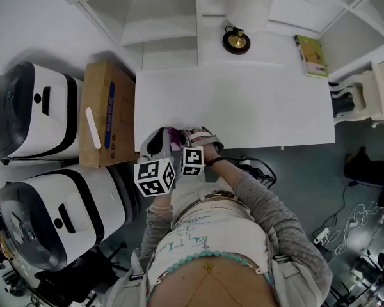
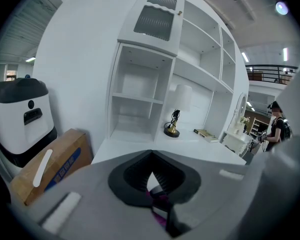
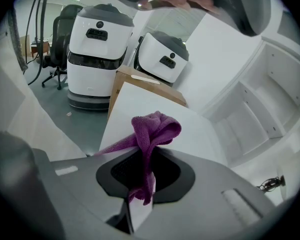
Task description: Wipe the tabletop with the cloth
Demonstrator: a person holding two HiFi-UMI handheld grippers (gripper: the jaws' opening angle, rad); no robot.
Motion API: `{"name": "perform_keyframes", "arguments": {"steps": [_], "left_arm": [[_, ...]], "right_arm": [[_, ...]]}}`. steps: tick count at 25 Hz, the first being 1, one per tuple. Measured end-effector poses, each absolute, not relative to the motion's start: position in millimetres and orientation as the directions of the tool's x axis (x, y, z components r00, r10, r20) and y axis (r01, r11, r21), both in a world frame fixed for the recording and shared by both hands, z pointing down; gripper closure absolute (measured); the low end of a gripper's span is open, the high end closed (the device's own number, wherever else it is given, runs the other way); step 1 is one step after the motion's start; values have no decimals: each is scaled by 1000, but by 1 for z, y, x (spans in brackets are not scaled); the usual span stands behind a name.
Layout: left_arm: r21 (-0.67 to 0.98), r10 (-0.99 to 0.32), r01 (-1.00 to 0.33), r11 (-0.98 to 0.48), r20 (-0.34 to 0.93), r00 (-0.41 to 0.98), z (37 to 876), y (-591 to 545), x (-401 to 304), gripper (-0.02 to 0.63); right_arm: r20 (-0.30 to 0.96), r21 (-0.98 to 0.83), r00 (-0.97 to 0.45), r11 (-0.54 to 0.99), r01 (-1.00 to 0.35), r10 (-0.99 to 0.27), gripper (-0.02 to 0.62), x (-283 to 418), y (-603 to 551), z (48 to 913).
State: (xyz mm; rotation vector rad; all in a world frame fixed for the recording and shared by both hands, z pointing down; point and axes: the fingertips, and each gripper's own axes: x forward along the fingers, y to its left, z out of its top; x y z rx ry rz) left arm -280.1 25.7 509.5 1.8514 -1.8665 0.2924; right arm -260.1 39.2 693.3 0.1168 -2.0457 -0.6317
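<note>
The purple cloth (image 1: 174, 134) is bunched at the near left corner of the white tabletop (image 1: 243, 104), between my two grippers. My right gripper (image 1: 195, 135) is shut on it. In the right gripper view the cloth (image 3: 152, 129) stands up out of the closed jaws (image 3: 142, 179) in a crumpled knot, with one tail trailing left. My left gripper (image 1: 161, 136) sits close beside the right one. In the left gripper view a small piece of purple cloth (image 2: 160, 200) shows pinched low between its closed jaws (image 2: 157, 196).
A lamp (image 1: 237, 40) and a green book (image 1: 312, 55) stand at the table's far side, below white shelves (image 1: 160, 24). A cardboard box (image 1: 105, 114) and two white machines (image 1: 32, 110) (image 1: 51, 216) crowd the table's left edge. Cables (image 1: 259, 168) hang at the near edge.
</note>
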Motion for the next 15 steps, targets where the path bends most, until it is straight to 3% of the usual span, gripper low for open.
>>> {"name": "perform_keyframes", "arguments": {"steps": [15], "left_arm": [[188, -876, -982, 15, 476, 78, 506, 10, -242, 604]], "right_arm": [[788, 473, -509, 869, 141, -346, 523, -218, 23, 694]]}}
